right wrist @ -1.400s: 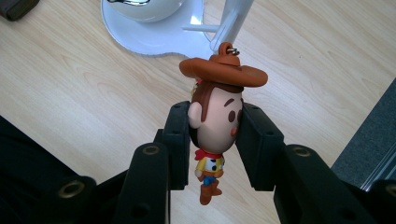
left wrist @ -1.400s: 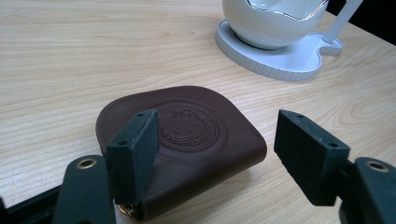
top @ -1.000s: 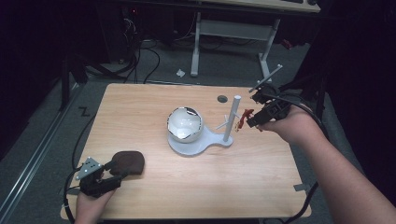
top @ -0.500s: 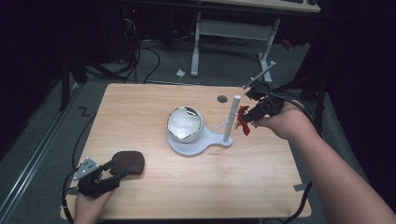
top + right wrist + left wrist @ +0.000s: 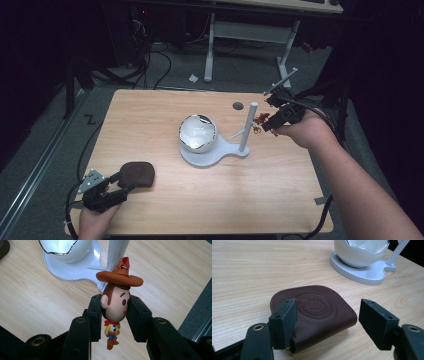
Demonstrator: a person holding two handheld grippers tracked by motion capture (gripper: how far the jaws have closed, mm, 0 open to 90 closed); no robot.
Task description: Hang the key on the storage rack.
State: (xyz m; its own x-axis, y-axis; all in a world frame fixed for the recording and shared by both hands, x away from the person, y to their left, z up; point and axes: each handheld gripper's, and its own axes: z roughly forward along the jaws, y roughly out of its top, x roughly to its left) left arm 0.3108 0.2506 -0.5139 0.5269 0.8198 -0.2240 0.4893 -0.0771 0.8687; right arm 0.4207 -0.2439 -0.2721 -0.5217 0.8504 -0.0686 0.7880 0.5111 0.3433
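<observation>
The right gripper [image 5: 116, 312] clamps a cowboy figurine [image 5: 116, 302] by the head, just beside the white post [image 5: 247, 127] of the stand [image 5: 220, 152]; the left gripper [image 5: 327, 320] rests wide apart around a brown leather pouch [image 5: 317, 312]; the pale wooden table [image 5: 150, 115] stands on grey floor [image 5: 55, 135] strewn with cables [image 5: 165, 62], the room dark.

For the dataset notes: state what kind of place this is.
Probably a lab or workshop set up for recording: a bare wooden table, loose cables on grey floor, another desk's metal frame behind, dark surroundings.
</observation>
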